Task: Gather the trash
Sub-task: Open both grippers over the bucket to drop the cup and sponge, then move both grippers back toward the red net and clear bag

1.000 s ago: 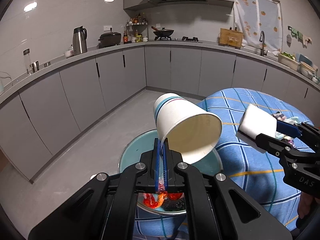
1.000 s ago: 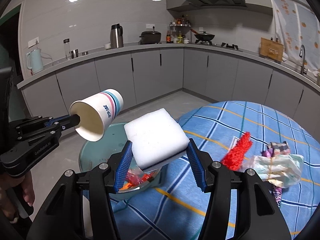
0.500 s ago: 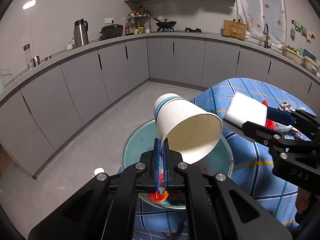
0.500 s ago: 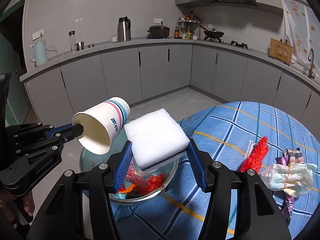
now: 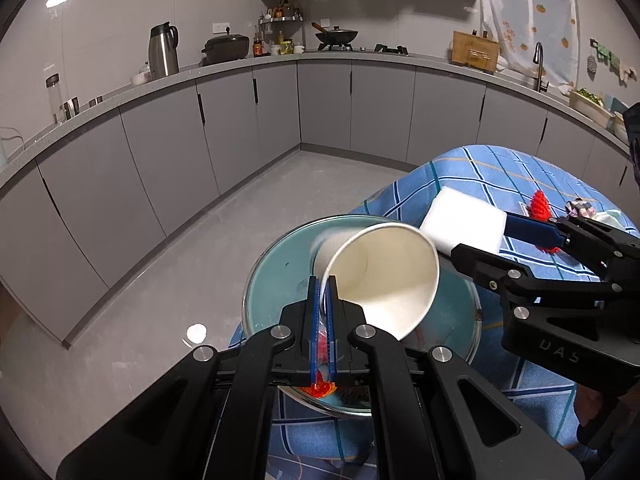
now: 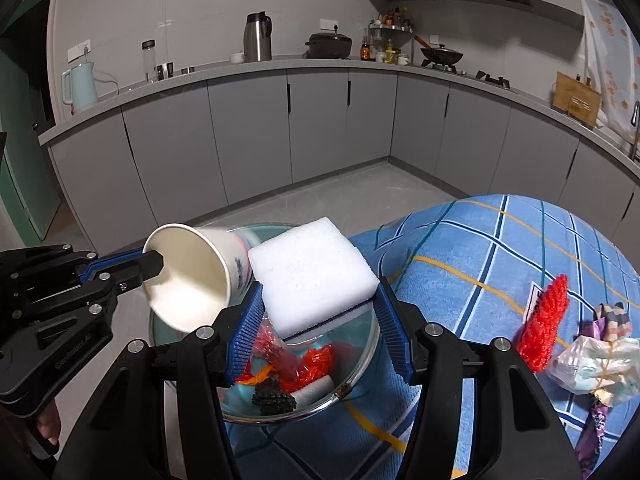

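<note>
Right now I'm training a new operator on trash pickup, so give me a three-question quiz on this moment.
1. True or false: the paper cup stands upright on the table.
2. What does the right gripper hold? A) red scrap B) white sponge C) kettle
3. Fill in: both grippers hover over the glass ____, which already holds red wrappers.

Key
1. False: the left gripper pinches its rim and the cup hangs tilted in the air.
2. B: the white sponge sits between the blue fingers.
3. Bowl.
</note>
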Tool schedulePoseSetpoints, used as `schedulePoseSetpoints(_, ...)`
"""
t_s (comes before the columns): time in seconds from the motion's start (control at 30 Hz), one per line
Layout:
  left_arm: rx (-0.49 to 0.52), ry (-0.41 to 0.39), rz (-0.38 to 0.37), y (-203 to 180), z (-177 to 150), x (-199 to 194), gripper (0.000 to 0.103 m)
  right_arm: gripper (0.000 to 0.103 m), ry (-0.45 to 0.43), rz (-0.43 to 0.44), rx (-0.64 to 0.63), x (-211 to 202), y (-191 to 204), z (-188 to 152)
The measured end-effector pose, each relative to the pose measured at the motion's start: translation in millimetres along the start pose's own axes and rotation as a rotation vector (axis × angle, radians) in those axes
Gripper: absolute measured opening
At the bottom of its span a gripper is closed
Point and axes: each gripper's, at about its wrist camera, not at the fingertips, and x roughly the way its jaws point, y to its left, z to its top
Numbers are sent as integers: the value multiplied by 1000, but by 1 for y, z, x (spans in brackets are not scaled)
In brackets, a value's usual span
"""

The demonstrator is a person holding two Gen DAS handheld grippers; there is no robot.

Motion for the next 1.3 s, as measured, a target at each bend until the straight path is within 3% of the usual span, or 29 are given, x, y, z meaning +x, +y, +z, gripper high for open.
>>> schedulePoseSetpoints(0.37, 3, 12, -6, -2, -5, 5, 4, 57, 28, 5, 11, 11, -4, -8)
schedulePoseSetpoints(0.47, -4, 10, 1, -1, -5, 5, 8, 65, 27, 11, 10, 12, -4, -9)
schedulePoseSetpoints(0.5, -7, 9, 6, 0, -5, 5, 14, 71, 22, 14, 16, 11, -5, -10)
schedulePoseSetpoints(0.77, -25, -19, 40, 4, -4, 0, 53, 71, 27, -10, 51, -2, -19, -18)
schedulePoseSetpoints(1.0, -22, -30, 30, -4, -5, -3, 65, 71, 20, -56, 71, -29, -28, -30)
schedulePoseSetpoints(1.3, 33, -34, -30, -36, -8, -9, 69, 71, -26, -131, 141, -71, -53, -36)
